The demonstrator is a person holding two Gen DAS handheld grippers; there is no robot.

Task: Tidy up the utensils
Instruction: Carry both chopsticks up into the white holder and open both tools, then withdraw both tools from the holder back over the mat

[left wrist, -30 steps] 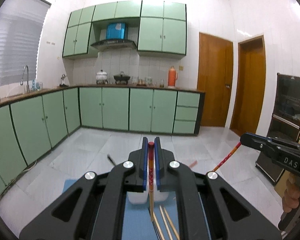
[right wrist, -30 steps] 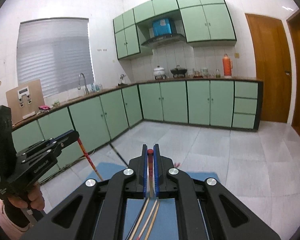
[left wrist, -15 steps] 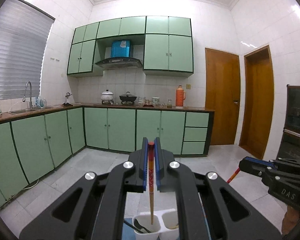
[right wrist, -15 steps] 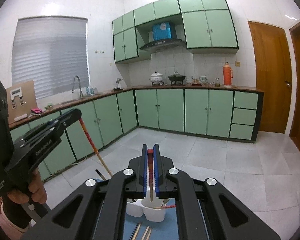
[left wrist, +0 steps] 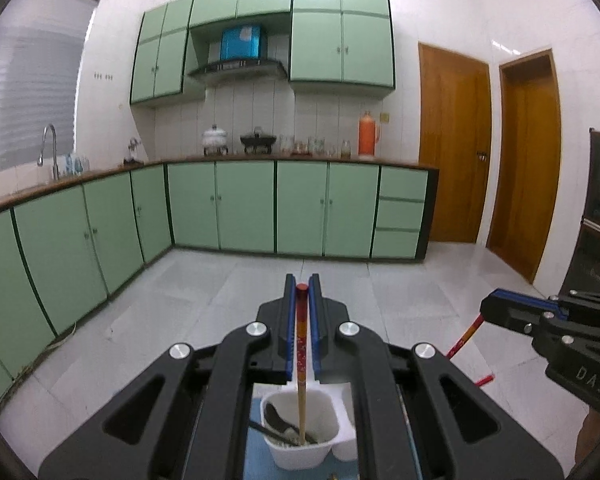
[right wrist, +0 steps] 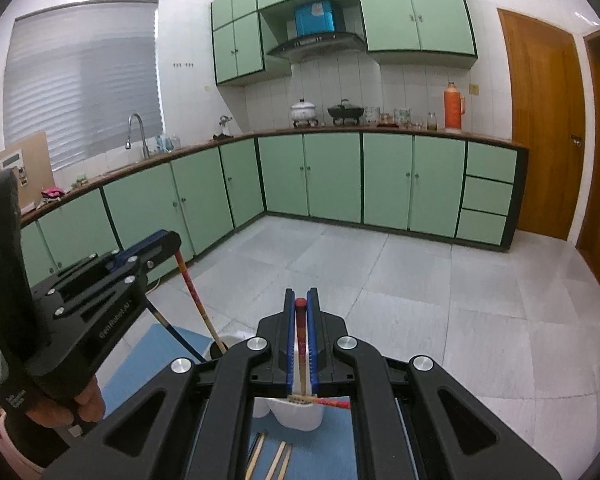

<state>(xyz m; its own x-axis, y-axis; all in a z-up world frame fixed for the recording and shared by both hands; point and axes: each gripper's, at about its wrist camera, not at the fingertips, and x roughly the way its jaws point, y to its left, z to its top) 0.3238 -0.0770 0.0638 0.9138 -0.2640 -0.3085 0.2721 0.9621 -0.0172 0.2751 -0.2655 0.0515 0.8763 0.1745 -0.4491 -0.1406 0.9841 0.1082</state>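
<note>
My left gripper (left wrist: 301, 286) is shut on a red-topped chopstick (left wrist: 300, 344). Its lower end stands inside a compartment of the white utensil holder (left wrist: 300, 454), where a dark spoon (left wrist: 278, 420) also lies. My right gripper (right wrist: 300, 302) is shut on another red-topped chopstick (right wrist: 300, 336), held over the white holder (right wrist: 300, 418). The left gripper also shows in the right wrist view (right wrist: 168, 242) with its chopstick (right wrist: 198, 304) slanting down into the holder. The right gripper shows in the left wrist view (left wrist: 490, 308).
The holder stands on a blue mat (right wrist: 164, 344) on a low surface. Several loose wooden chopsticks (right wrist: 278, 460) lie on the mat in front of the holder. One red chopstick (right wrist: 332, 402) rests across the holder's rim. Green cabinets (left wrist: 244, 208) and tiled floor lie beyond.
Both grippers have come nearer the holder. The left chopstick's tip has gone down deeper into the holder's compartment. The right chopstick now hangs over the holder.
</note>
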